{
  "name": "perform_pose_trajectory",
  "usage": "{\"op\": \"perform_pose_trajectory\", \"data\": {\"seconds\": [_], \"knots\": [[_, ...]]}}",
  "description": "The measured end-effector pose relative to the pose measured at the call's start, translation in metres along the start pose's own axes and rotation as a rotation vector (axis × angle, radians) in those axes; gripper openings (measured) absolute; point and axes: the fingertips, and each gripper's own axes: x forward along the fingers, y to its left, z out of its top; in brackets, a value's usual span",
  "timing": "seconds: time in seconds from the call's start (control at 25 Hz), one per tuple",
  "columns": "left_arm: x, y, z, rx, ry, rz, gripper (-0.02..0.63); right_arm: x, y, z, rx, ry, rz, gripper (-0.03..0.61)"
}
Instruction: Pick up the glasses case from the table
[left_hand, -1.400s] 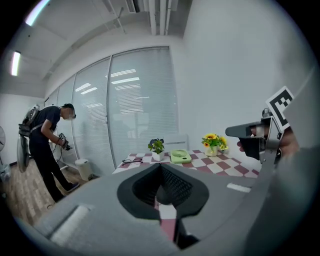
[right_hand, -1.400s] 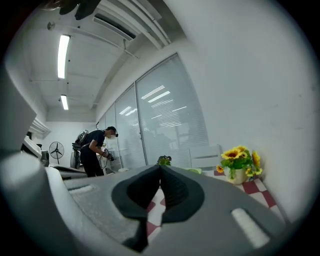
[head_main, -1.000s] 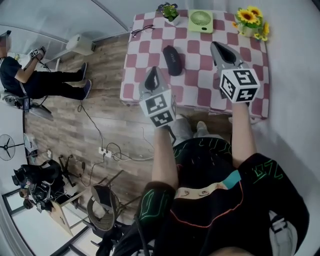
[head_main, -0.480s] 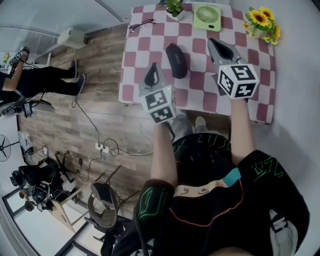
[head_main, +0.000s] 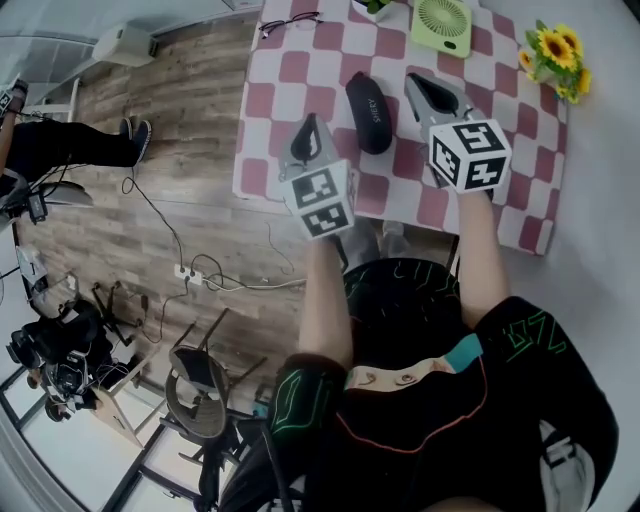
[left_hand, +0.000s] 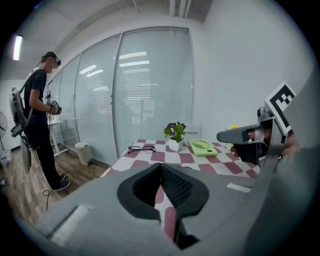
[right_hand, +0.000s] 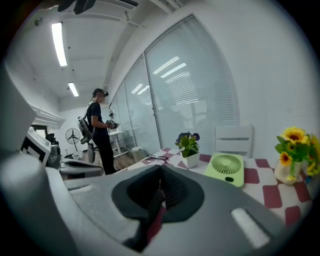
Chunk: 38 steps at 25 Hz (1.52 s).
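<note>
L gripper (head_main: 309, 138) is hanging over the near-left part of the checkered surface (head_main: 262, 100), jaws pressed together w/ nothing btwn them, sitting just left of the black glasses case (head_main: 369, 112) and apart from it. Case is lying flat mid-surface, lengthwise away from the person, btwn the two grippers; R gripper (head_main: 425, 88) is hovering just right of it, jaws likewise closed & empty. Farther back, eyeglasses (head_main: 290, 20) are resting at the far-left corner, a green fan (head_main: 441, 22) is lying toward the right, & sunflowers (head_main: 556, 55) are standing at the right edge.
</note>
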Motion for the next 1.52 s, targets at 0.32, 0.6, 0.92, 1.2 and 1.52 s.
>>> {"op": "perform_pose_trajectory", "data": {"seconds": [0.32,0.6,0.92,1.2,1.52], "knots": [[0.017,0.015,-0.036,-0.057,0.067,-0.002,0.009,0.032,0.022,-0.045,0.000,0.153,0.080,0.034],[0.031,0.025,-0.052,-0.071,0.116,-0.013,0.009,0.056,0.036,-0.087,0.032,0.334,0.141,0.273],[0.051,0.032,-0.055,-0.082,0.139,-0.033,0.009,0.073,0.041,-0.114,0.128,0.464,0.165,0.341],[0.072,0.043,-0.048,-0.077,0.144,-0.064,0.009,0.089,0.054,-0.124,0.208,0.542,0.191,0.359],[0.095,0.046,-0.033,-0.060,0.133,-0.138,0.009,0.094,0.058,-0.124,0.199,0.627,0.139,0.349]]}}
